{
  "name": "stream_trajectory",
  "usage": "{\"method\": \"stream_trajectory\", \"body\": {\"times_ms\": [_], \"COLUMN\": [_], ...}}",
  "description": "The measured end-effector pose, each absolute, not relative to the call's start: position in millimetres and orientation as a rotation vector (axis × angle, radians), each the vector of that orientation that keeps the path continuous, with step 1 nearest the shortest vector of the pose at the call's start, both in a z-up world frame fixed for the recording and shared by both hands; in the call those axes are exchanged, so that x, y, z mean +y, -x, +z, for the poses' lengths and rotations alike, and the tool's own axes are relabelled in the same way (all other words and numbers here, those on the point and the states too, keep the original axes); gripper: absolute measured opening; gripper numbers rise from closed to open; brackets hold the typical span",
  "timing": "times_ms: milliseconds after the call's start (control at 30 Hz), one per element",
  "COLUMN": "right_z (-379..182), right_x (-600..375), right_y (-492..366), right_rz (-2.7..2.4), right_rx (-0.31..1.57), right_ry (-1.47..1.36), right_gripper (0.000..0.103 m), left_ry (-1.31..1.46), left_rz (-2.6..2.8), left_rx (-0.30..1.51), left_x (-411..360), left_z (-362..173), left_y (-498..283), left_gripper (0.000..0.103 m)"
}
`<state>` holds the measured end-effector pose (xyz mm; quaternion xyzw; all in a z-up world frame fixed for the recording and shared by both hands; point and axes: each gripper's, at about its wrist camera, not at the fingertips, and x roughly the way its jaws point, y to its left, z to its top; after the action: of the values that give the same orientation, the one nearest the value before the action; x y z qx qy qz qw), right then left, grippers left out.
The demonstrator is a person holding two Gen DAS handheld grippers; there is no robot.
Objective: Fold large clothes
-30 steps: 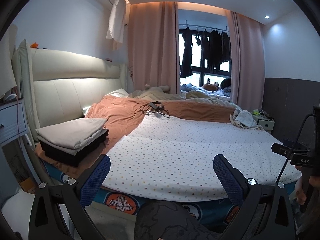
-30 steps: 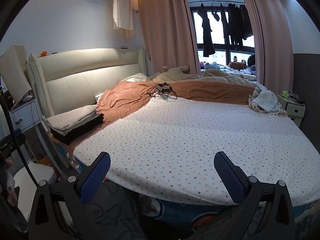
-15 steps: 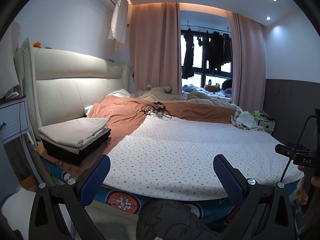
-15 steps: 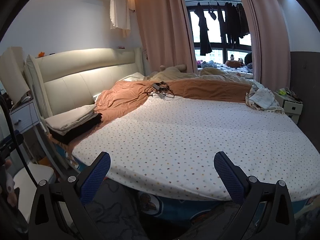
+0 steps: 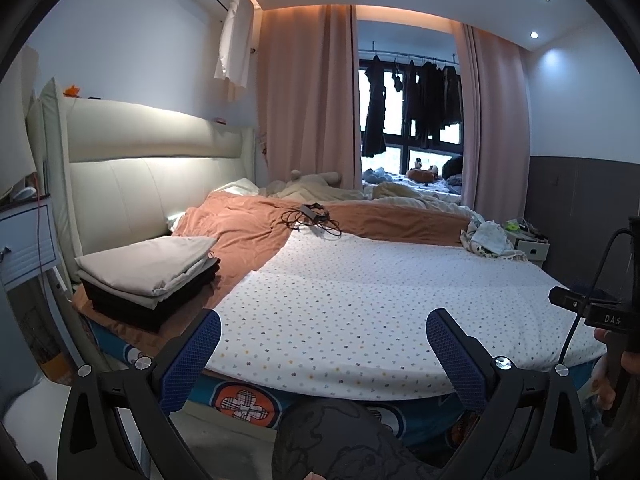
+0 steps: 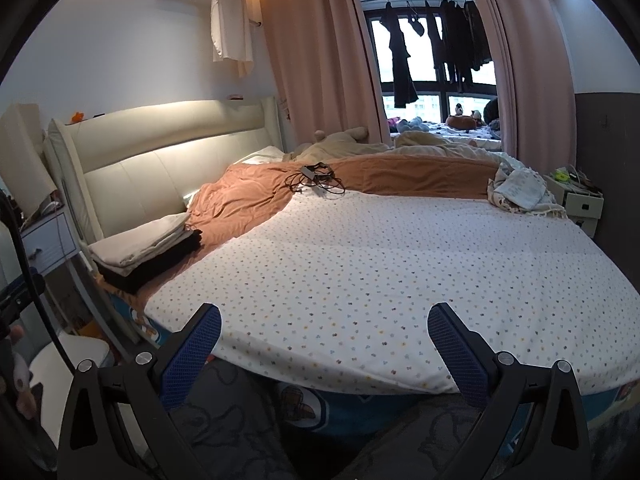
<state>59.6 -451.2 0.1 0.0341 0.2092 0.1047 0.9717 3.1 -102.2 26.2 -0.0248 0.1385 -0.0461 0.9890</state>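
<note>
A stack of folded clothes [image 5: 148, 276] [image 6: 144, 250], beige pieces on top of black ones, rests on the bed's near left corner. A crumpled white cloth [image 5: 490, 238] [image 6: 520, 192] lies at the far right edge of the dotted white sheet [image 5: 380, 300] [image 6: 400, 272]. My left gripper [image 5: 323, 354] is open with nothing between its blue pads, held before the foot of the bed. My right gripper [image 6: 324, 350] is open too and holds nothing. Dark patterned fabric [image 5: 340, 440] [image 6: 240, 420] on the person's legs fills the bottom of both views.
An orange blanket [image 5: 248, 228] covers the head end, with a black charger and cables [image 5: 314, 218] on it. A cream headboard [image 5: 140, 176] stands left, nightstands at left [image 5: 26, 244] and right [image 5: 530, 240]. Dark clothes [image 6: 436, 40] hang at the window. The right-hand gripper unit [image 5: 600, 312] shows at the left wrist view's right edge.
Both views have drifted slightly, showing a little more of the bed top. Both grippers stay open and hold nothing.
</note>
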Motion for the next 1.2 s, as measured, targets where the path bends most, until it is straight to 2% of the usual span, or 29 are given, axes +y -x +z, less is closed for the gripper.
{"method": "stream_trajectory", "body": {"times_ms": [1200], "right_z": [1.3], "right_x": [-436.5], "right_y": [-59.3], "right_rz": [0.226], "right_rx": [0.433], "right_ry": [-0.045], "right_gripper": [0.103], "left_ry": [0.066], "left_rz": [-0.044], "left_rx": [0.26], "left_x": [-90.6], "left_z": [23.9], "left_y": [4.3], "left_gripper": [0.103]}}
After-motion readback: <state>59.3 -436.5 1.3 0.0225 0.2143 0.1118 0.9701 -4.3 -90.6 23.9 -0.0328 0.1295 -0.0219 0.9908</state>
